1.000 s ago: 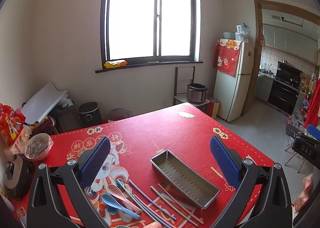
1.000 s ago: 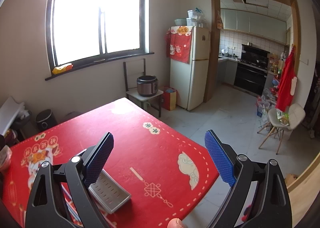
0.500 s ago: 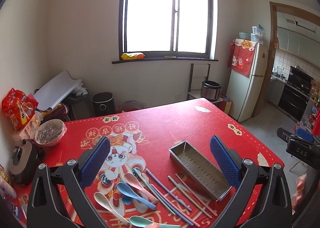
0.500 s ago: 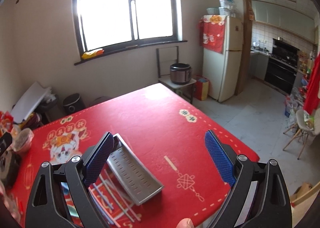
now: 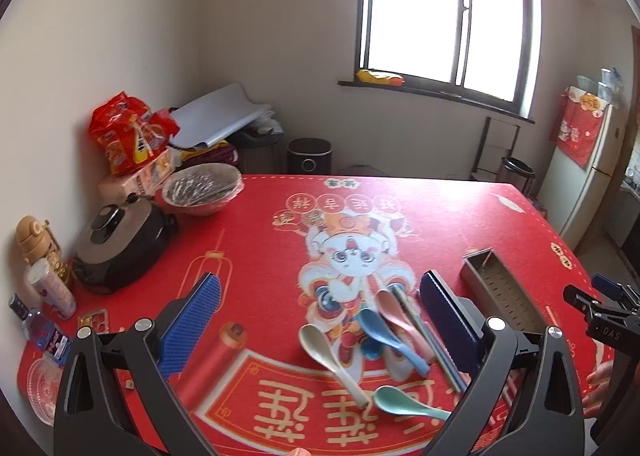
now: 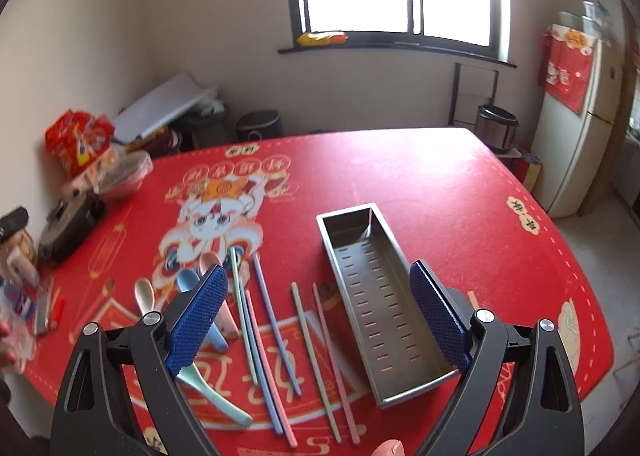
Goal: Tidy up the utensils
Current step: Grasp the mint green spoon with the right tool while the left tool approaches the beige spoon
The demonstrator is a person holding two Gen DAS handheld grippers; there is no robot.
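Left wrist view: the left gripper [image 5: 320,318] hovers above the red tablecloth [image 5: 248,248] with its blue-padded fingers [image 5: 192,324] spread wide and nothing between them. Far out past the left finger sit a dark cooker [image 5: 120,244], a covered bowl [image 5: 202,188] and snack packets [image 5: 128,136] against the wall. Between the fingers, nearer the right one, lies a loose cluster of spoons: a cream spoon [image 5: 332,356], a blue spoon [image 5: 390,338] and a pink spoon [image 5: 400,320], with a teal spoon [image 5: 408,404] closest to the camera. Chopsticks [image 5: 430,340] run just beside the inner face of the right finger, partly hidden by it. Beyond the right finger stands the metal tray [image 5: 500,292], empty as far as can be seen. At the far right edge the right gripper [image 5: 600,308] shows only in part.

Right wrist view: this gripper [image 6: 318,310] also has its fingers [image 6: 196,312] wide apart, holding nothing. The spoons [image 6: 188,284] lie at and behind the left finger. Between the fingers, several pastel chopsticks [image 6: 276,332] lie roughly parallel on the cloth, pointing away from the camera. The slotted metal tray [image 6: 380,296] lies just inside the right finger, its near end passing behind that finger's pad; nothing is in it
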